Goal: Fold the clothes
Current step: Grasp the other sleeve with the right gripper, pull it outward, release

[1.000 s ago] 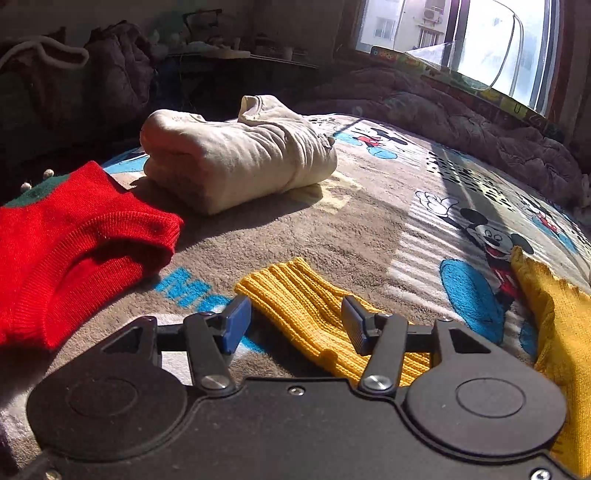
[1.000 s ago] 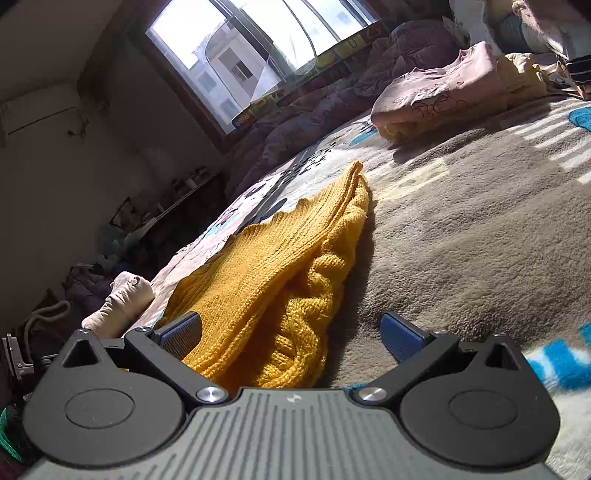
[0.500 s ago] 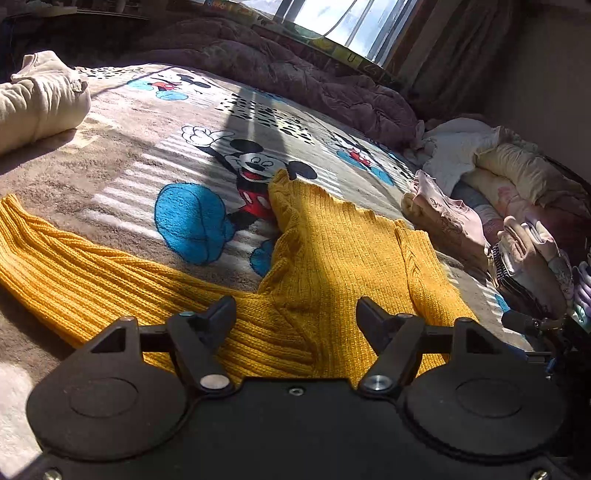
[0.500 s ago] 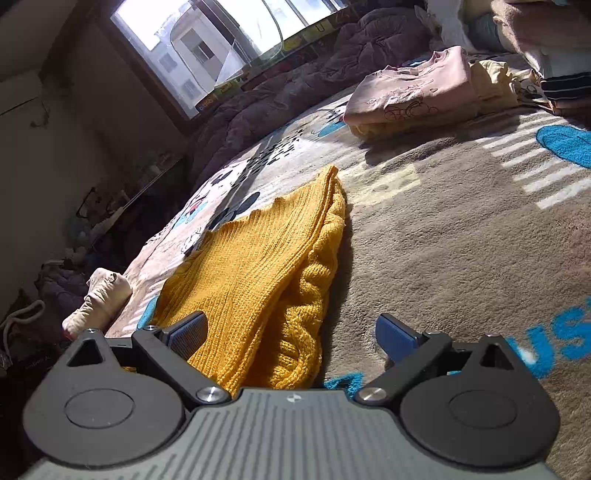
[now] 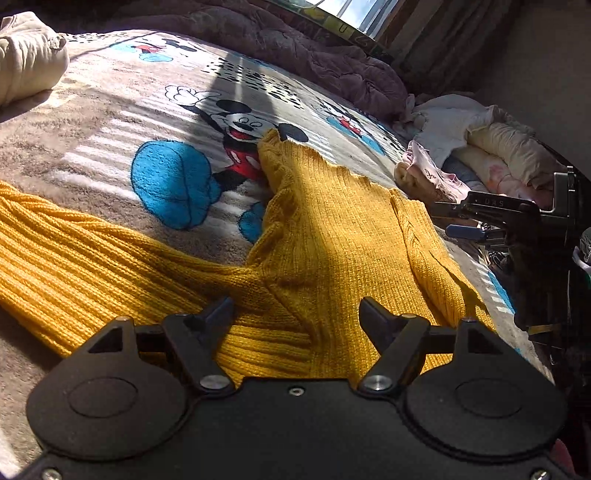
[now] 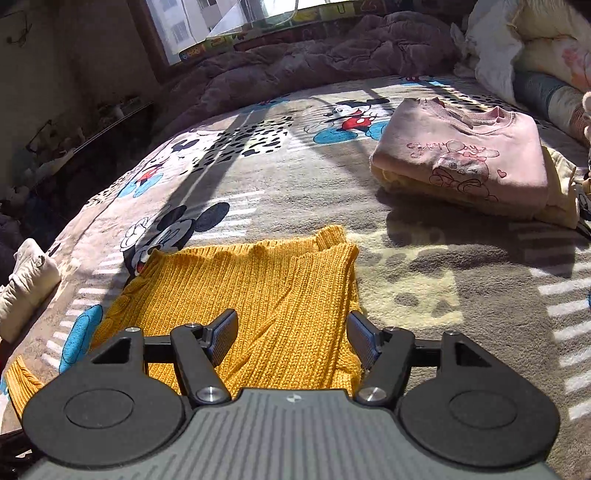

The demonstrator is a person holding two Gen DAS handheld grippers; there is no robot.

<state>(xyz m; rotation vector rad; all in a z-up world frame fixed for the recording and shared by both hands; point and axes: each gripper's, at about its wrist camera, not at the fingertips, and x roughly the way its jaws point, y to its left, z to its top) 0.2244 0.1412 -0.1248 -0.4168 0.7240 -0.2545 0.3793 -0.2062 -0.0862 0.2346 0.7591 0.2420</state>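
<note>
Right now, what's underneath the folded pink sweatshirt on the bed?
The pink sweatshirt lies on top of a pale yellow garment, whose edges stick out below and to the right. How that garment is folded is hidden. Both rest on the Mickey Mouse blanket.

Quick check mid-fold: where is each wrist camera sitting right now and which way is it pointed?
Left wrist: low over the yellow sweater, facing along it toward the clothes pile; the open left gripper fills the bottom, and the right gripper shows at right.
Right wrist: low at the sweater's near edge, facing the window and the folded pink top; the open right gripper fills the bottom.
Shared: the sweater, the Mickey blanket, the cream bundle.
</note>
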